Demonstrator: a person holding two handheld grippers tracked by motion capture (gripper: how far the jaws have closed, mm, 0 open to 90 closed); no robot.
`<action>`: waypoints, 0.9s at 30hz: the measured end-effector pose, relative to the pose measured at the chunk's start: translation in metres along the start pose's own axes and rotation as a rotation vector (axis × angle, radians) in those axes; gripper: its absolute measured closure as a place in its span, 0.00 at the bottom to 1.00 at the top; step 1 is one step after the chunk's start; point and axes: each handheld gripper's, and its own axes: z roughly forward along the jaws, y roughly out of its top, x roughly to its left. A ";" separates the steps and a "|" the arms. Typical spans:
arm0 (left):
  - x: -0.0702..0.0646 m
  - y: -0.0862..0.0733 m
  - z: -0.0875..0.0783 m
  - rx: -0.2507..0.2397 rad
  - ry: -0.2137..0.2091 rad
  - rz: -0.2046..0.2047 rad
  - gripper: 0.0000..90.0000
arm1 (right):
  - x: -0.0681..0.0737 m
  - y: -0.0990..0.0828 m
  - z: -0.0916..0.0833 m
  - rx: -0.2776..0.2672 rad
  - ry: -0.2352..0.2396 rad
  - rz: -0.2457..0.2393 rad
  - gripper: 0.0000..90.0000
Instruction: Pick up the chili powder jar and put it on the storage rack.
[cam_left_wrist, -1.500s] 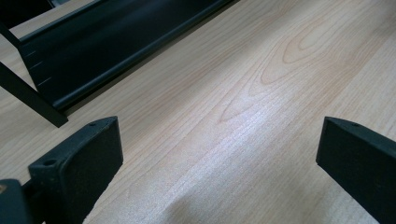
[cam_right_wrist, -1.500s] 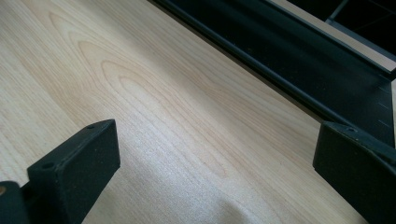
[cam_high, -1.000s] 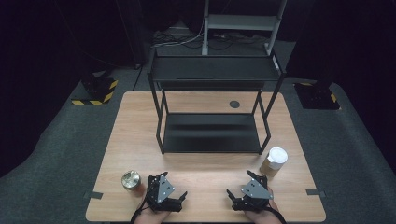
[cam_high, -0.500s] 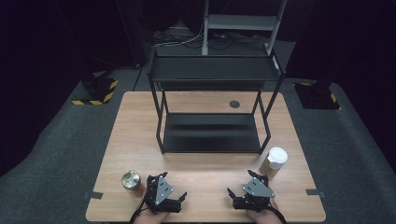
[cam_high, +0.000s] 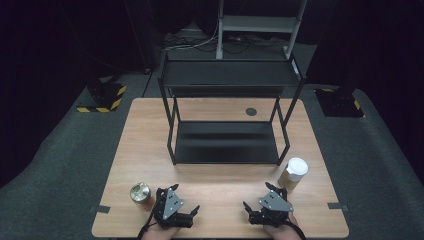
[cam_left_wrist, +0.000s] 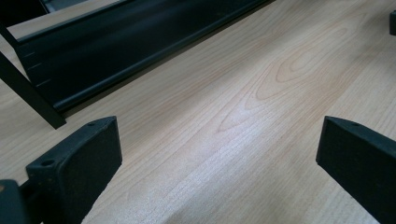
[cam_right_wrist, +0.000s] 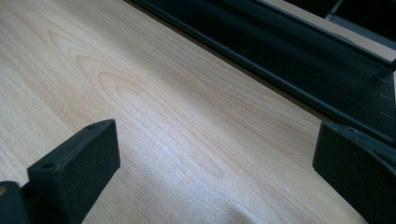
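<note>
Both hand-held grippers rest low at the near edge of the bench (cam_high: 220, 145) — likely a ready pose. Left hand-held gripper (cam_high: 192, 214) jaws spread, empty; right hand-held gripper (cam_high: 256, 204) likewise. Tin can (cam_high: 140, 193) stands upright just left of the left one, axis vertical; lidded cup (cam_high: 294, 172) upright, far-right of the right one — both outside the rack (cam_high: 227, 80).

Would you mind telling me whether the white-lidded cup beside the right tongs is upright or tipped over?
Upright. In the high view the white-lidded cup stands on the table with its round lid facing up, just beyond the right tongs.
</note>
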 end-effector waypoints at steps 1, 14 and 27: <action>0.000 0.001 -0.001 -0.001 0.000 0.000 0.00 | 0.000 0.000 0.000 0.000 0.000 0.001 0.00; -0.003 0.012 -0.025 -0.088 -0.030 0.008 0.00 | 0.001 0.001 0.000 0.003 0.000 -0.008 0.00; -0.002 0.019 -0.058 -0.169 -0.037 -0.002 0.00 | 0.001 0.001 0.000 0.004 0.000 -0.006 0.00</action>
